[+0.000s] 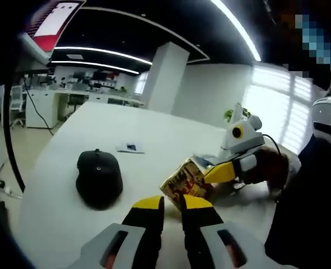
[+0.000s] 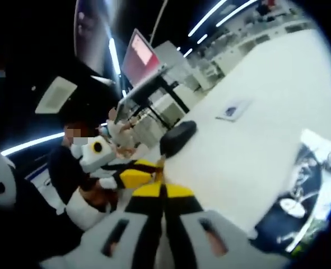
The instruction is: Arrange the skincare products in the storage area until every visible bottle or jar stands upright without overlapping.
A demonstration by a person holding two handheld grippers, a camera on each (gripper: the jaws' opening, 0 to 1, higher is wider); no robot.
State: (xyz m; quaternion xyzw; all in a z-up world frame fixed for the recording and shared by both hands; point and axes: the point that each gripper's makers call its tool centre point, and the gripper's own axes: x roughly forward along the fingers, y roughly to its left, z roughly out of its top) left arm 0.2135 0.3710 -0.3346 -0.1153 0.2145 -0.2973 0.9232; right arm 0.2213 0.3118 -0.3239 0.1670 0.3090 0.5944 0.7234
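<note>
Left gripper view: left gripper (image 1: 172, 204) low over white table (image 1: 154, 129), jaws nearly together with a thin gap, nothing between them. Just beyond its tips lies a gold-patterned box (image 1: 183, 179), tilted on its side, the likely skincare item. Right gripper (image 1: 224, 172) comes in from the right, yellow tips at the box; whether it pinches the box, cannot tell. Black cap (image 1: 99, 178) sits left of the box, a small card (image 1: 130, 148) farther off.

Right gripper view: right gripper's jaws look pressed together; contents hidden. Dark tray (image 2: 305, 190) with pale items lies right of it, blurred.

Judgement: early stage. Box not upright, no bottle or jar seen standing; most arranging remains.
</note>
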